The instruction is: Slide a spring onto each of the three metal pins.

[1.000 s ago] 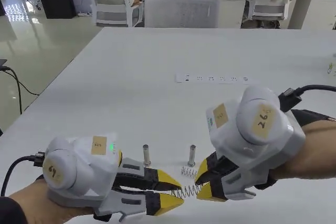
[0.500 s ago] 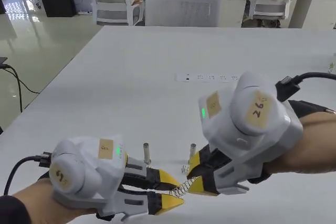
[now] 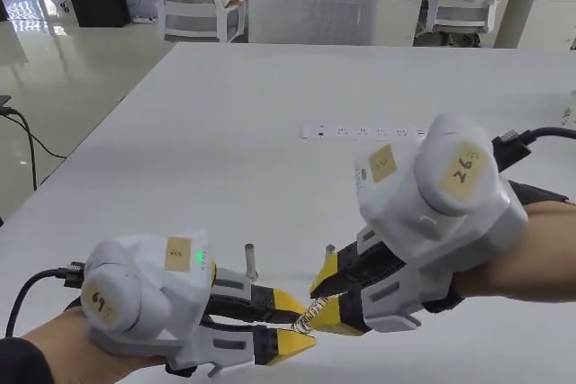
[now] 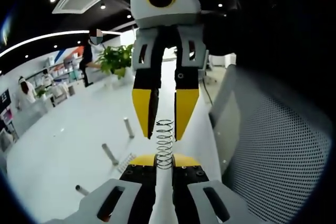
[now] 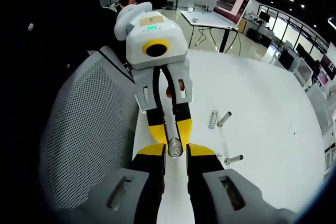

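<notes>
A small steel spring hangs between the two grippers' yellow tips, just above the white table. My left gripper is shut on one end of this spring. The right gripper faces it tip to tip and is shut on the other end. Two upright pins stand just beyond the tips: one in plain sight, one half hidden behind the right gripper. In the left gripper view, three pins stand in a row, with a loose spring beside them.
A white power strip lies mid-table. Grey chairs and more desks stand past the far edge. The near table edge is right under both hands. In the right gripper view a mesh chair back is close behind the left gripper.
The right gripper has shifted left and closed in on the left gripper, so less spring spans the gap. It now covers the loose spring on the table. The left gripper has hardly moved.
</notes>
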